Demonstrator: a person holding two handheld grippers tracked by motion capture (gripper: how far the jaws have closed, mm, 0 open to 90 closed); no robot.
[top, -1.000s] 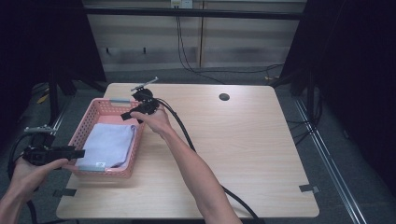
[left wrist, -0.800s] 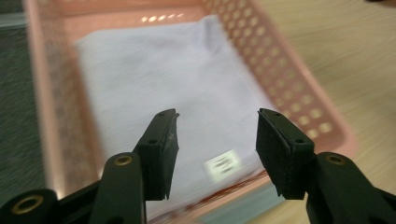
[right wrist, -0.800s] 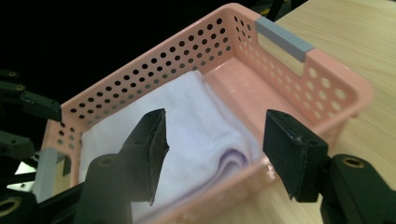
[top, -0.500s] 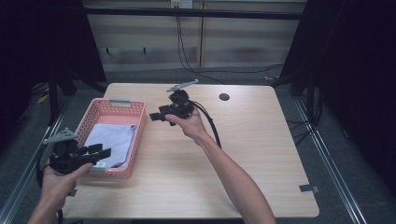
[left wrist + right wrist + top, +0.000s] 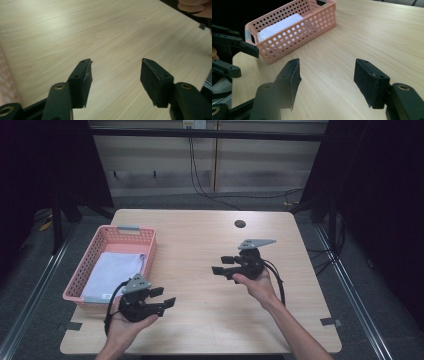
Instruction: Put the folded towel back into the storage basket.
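High view: both hands hold their tools over the bare wooden desk, neither one carrying anything. The left tool sits at the near left, just beside the front corner of the pink basket, pointing toward the middle of the desk. Its jaws have just been opening, and the left gripper view shows them parted with only wood grain between the pads. The right tool hangs over the centre-right of the desk, well apart from the basket, aimed back toward it. Its jaws have also just opened a little, and the right gripper view shows them spread with nothing between them.

The folded white cloth lies flat inside the basket, filling most of its floor, with a small label at its near edge. It touches neither tool.

By my reading, this is a pause between steps: the cloth looks stowed and both tools are released and clear of it. If the work goes on with the cloth, the next move calls for one tool to travel back over the basket's rim, come down on an edge of the cloth and close on it without catching the perforated wall.
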